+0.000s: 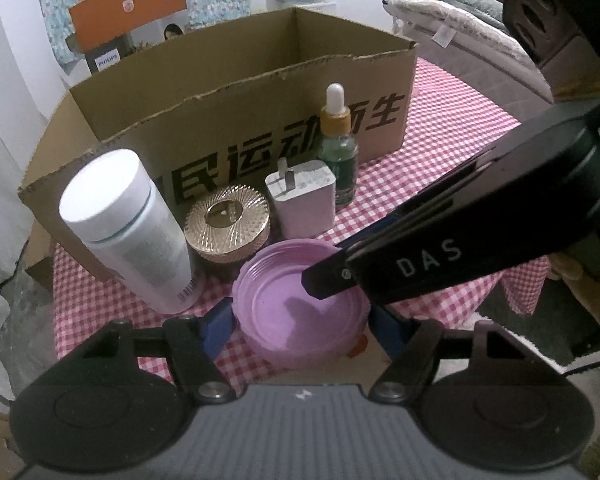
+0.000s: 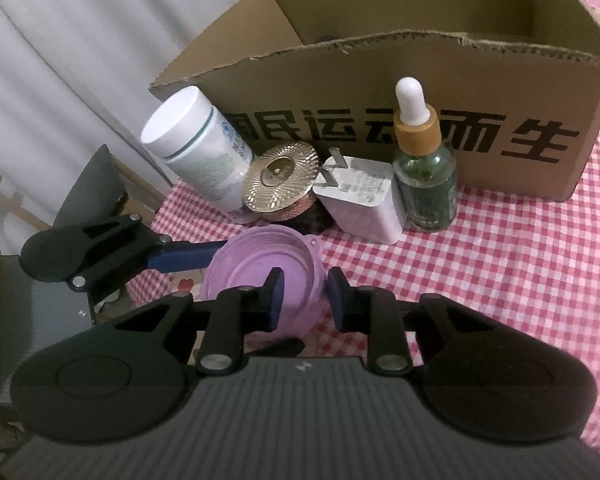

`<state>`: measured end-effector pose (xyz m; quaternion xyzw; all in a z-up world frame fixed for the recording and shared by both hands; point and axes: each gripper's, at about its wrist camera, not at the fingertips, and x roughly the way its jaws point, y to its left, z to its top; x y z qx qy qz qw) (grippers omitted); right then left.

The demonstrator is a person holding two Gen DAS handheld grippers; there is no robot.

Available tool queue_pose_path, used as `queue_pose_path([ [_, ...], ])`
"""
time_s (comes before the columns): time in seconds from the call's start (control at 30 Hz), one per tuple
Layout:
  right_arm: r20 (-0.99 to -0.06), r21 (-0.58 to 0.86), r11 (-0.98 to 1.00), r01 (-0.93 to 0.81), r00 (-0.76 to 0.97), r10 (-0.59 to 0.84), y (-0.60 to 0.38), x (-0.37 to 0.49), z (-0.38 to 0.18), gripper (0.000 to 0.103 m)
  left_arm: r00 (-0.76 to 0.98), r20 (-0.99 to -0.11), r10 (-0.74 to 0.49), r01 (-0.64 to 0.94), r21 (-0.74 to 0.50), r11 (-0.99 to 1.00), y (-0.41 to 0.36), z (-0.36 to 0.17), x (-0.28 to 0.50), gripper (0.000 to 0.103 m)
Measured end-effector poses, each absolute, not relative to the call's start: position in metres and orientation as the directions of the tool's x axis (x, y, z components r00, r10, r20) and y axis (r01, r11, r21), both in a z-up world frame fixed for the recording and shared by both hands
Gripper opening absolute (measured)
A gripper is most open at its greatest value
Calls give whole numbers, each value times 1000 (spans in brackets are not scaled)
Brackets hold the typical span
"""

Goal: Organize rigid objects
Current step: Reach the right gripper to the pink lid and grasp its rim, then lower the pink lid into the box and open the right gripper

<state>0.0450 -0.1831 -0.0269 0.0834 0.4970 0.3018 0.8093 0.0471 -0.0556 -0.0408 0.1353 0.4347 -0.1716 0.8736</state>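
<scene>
A: Where is the purple bowl (image 1: 300, 308)?

B: At the near edge of the checked tablecloth (image 2: 500, 272), in front of the other items. The left gripper (image 1: 300, 326) has it between its blue pads, one on each side of the bowl's wall — the pads look pressed against it, so the bowl is gripped.

A: And the right gripper (image 2: 305, 294)?

B: It comes in from the right and straddles the bowl's rim — one finger inside, one outside. Its jaws are nearly together, pinching the rim, so both grippers hold the same bowl.

A: What stands behind it?

B: A row along the front of the cardboard box (image 1: 260, 120), which is open at the top. From the left: a white bottle (image 1: 128, 228), a gold ribbed lid (image 1: 227, 222), a white plug charger (image 1: 302, 200) with its prongs up, and a green dropper bottle (image 1: 338, 148) with a white bulb. The charger and dropper bottle stand just beside each other.

A: Is anything in the box?

B: From these angles its floor cannot be seen.
</scene>
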Motion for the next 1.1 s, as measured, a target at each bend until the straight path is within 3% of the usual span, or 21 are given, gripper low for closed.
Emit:
queue_pose_path([
  [0.67, -619, 376, 777, -505, 487, 616, -203, 1, 55, 23, 754, -636, -162, 377, 216, 901, -73, 38, 2, 73],
  [0.93, -549, 357, 744, -565, 518, 656, -211, 27, 109, 23, 820, -554, -146, 360, 299, 884, -80, 85, 26, 74],
  [1.1, -567, 354, 738, -575, 495, 658, -210, 70, 134, 23, 800, -576, -167, 380, 272, 884, -77, 104, 69, 73],
])
